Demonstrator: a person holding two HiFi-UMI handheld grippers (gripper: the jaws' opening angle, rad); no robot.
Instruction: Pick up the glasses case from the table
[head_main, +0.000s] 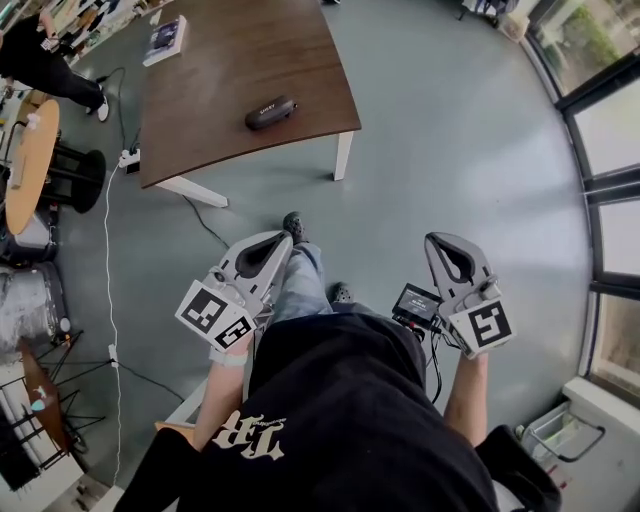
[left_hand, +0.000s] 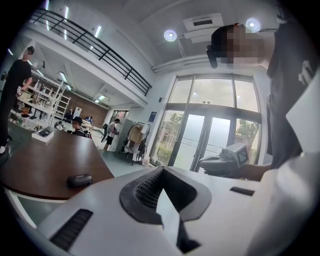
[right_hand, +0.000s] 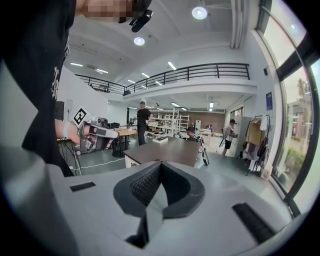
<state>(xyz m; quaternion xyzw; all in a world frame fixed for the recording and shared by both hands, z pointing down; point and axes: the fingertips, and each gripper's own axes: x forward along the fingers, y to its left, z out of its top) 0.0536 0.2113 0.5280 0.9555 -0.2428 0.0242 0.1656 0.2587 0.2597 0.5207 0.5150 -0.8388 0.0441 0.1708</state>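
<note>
Presently the dark glasses case (head_main: 271, 112) is lying flat on the brown counter (head_main: 230, 60), close to the counter's edge nearest the person, at about 11 o'clock in the head view. Its long axis is running from roughly 8 o'clock to 2 o'clock, with the 2 o'clock end sitting slightly farther from the person. Pale lettering is showing on its top, too small to read. Nothing is touching it.

A book (head_main: 165, 40) is resting well apart from the case, toward 10 o'clock, near the counter's far corner.

Both grippers are hovering over the grey floor (head_main: 450, 130), well short of the counter, beside the person's legs. The left gripper (head_main: 283, 240) is pointing toward 1 o'clock, its jaws clenched together on nothing. The right gripper (head_main: 437, 241) is sitting at about 5 o'clock from the case and pointing toward 11 o'clock, its jaws likewise pressed together and empty.

In the left gripper view the case is appearing at 9 o'clock of the jaws, by the counter's near edge.
</note>
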